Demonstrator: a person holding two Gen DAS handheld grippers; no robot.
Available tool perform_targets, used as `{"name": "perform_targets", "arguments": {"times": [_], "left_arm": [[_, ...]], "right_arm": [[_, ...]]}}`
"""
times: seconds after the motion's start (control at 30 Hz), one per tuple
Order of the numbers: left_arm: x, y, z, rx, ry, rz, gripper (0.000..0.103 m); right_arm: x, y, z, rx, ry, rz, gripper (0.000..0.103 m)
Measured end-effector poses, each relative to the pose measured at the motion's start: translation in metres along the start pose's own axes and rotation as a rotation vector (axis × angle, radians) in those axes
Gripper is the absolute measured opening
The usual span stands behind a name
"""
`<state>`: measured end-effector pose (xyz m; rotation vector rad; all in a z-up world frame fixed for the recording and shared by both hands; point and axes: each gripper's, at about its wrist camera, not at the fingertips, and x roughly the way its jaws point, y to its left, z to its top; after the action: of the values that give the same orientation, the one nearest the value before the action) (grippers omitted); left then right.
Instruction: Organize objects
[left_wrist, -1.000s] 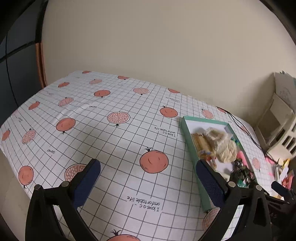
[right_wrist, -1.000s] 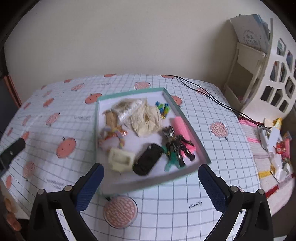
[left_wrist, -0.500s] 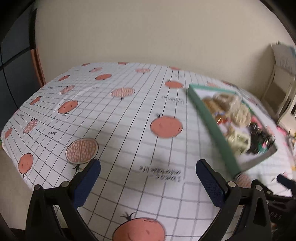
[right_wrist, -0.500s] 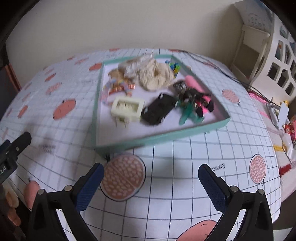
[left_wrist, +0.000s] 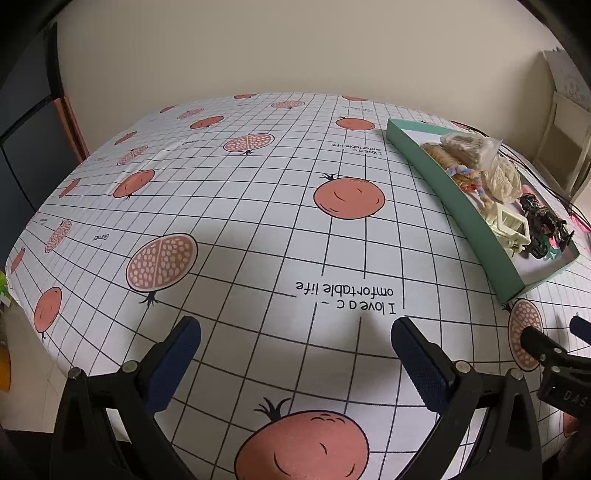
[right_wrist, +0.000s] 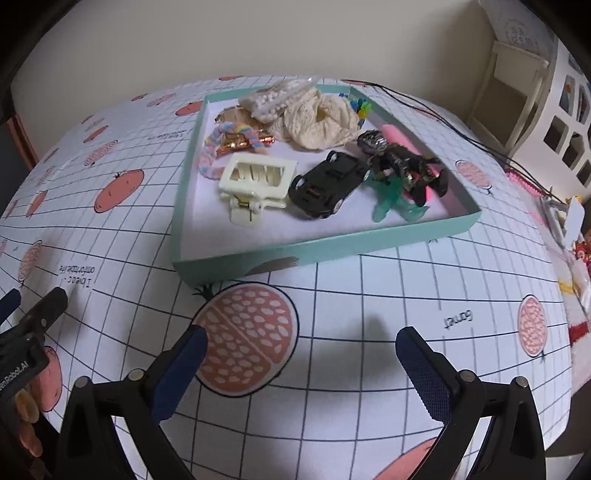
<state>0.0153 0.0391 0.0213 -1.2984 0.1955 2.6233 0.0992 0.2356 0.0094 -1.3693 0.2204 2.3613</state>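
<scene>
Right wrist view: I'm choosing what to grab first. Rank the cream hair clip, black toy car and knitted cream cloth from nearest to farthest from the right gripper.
1. Cream hair clip, front left of the tray.
2. Black toy car, centre, slightly farther back.
3. Knitted cream cloth, at the tray's back.

The right gripper is open.

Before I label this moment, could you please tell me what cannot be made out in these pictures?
- Left wrist view: the teal tray's near wall hides its floor and the toy car.
- Right wrist view: the pink item lies partly behind the dark robot figure.
- Right wrist view: clutter at the right edge is cut off and too small.
</scene>
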Motion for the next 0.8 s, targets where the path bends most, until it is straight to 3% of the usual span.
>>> {"name": "perform_targets", "arguments": {"times": [0.37, 0.8], "left_arm": [[0.012, -0.004, -0.003, 0.022, 0.034, 0.006, 0.103], [0.013, 0.001, -0.006, -0.03, 0.022, -0.014, 0.103]], "right_arm": [[0.005, -0.003, -0.001, 0.025, -0.033, 0.033, 0.103], [0.006, -0.001, -0.001, 0.04, -0.053, 0.026, 0.103]]}}
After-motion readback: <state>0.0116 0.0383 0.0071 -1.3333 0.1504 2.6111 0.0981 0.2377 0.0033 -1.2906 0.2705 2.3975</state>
